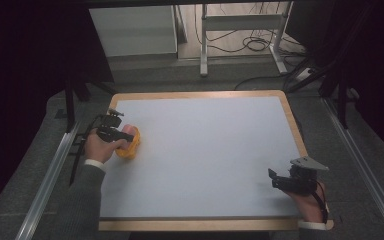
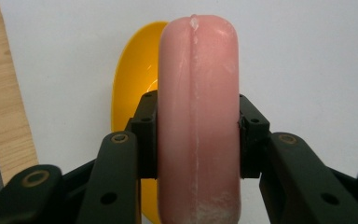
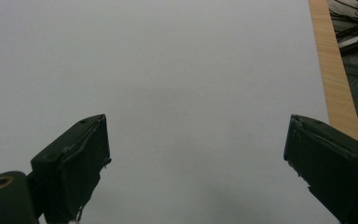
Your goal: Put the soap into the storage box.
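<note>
Sausage (image 2: 198, 121) clamped in left gripper (image 2: 198, 135) above yellow bowl (image 2: 133, 79) could tip the light bowl if lowered off-centre; right gripper (image 3: 196, 154) rests open, empty

My left gripper (image 1: 114, 131) is black, with brass-ringed screw holes along its linkage arms. My right gripper (image 1: 296, 178) is black too, topped by a grey three-cornered plate, its square pads scuffed. I wear grey sleeves with white cuffs.
</note>
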Motion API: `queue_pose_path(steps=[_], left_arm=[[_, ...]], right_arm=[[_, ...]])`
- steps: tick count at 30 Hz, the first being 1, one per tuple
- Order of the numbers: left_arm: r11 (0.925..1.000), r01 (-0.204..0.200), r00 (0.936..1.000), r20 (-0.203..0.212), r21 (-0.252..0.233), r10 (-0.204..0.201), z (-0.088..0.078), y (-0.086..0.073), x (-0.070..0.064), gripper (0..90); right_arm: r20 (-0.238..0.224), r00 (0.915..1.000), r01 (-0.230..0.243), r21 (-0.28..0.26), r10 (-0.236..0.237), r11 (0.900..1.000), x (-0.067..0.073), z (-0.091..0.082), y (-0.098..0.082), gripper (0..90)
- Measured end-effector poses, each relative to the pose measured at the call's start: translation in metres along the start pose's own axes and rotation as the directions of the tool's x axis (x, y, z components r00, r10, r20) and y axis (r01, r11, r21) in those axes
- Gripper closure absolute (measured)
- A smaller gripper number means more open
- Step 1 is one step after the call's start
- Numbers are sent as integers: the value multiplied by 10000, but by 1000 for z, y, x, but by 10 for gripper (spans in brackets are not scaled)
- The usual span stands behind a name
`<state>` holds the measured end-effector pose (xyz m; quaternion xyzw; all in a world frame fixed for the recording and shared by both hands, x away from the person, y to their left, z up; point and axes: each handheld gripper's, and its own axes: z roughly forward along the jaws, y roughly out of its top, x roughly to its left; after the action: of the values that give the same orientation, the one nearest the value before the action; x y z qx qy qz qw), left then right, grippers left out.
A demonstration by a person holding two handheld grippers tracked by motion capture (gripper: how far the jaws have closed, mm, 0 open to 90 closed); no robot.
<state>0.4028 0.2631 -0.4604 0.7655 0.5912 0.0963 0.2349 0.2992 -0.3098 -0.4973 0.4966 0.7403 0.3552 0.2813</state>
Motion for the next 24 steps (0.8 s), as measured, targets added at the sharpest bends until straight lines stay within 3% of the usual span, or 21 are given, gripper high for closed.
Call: queue_pose_path(steps=[15,18,24], left_arm=[[9989,73,10000,-32,463,-71,20,-7,5,599],[9998,136,9999,69,154,-137,18,-9,4,587],[9983,88,10000,30,-580,-87,-3,-7,4,366]], right_arm=[[4,10000,40,21,-40,10000,0,1,0,66],[16,10000,28,36,-28,10000,0,1,0,66],[9,10000,68,20,-68,10000,2,0,0,66]])
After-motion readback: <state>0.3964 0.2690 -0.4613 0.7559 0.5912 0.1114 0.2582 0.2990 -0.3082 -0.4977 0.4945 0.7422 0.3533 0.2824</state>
